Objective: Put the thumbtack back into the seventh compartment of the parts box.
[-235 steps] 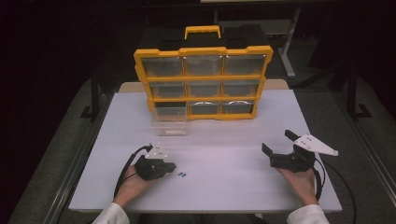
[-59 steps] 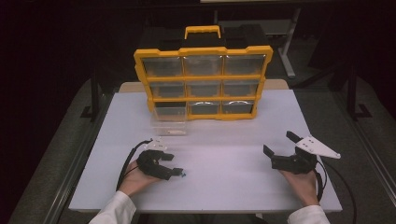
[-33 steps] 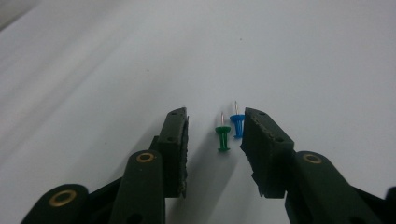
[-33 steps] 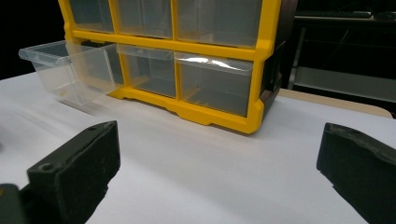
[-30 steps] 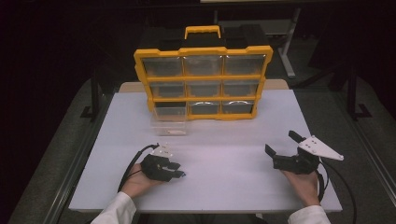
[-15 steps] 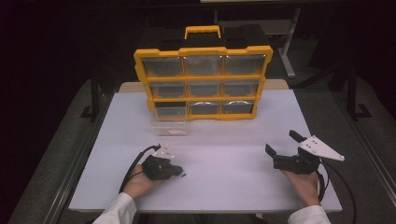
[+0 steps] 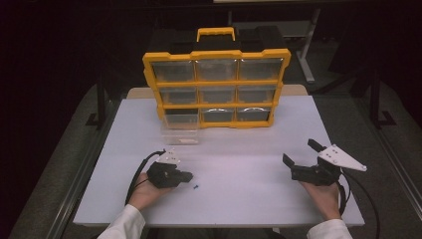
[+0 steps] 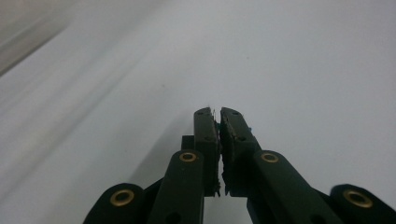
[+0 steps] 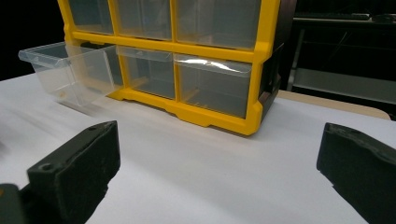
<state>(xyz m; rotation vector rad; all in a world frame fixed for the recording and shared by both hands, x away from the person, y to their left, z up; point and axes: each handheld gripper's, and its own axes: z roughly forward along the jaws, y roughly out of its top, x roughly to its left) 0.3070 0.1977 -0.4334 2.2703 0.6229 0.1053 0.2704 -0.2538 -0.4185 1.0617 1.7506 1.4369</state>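
The left hand-held gripper (image 7: 186, 176) is seen in the high view low on the white worktop (image 7: 239, 149), its jaws brought together; a small dark screw (image 7: 196, 187) is noted lying on the worktop just beside its tip. In the left gripper view the jaws are found nearly shut, having just been closing, with a small greenish piece (image 8: 218, 127) pinched between the pads; what it is cannot be told. The right hand-held gripper (image 7: 297, 159) is held near the worktop's right edge, well apart, its jaws spread wide on nothing. In the right gripper view the yellow organiser (image 9: 261, 56) is shown close; its clear drawer (image 9: 70, 70) is seen pulled out at the lower left.
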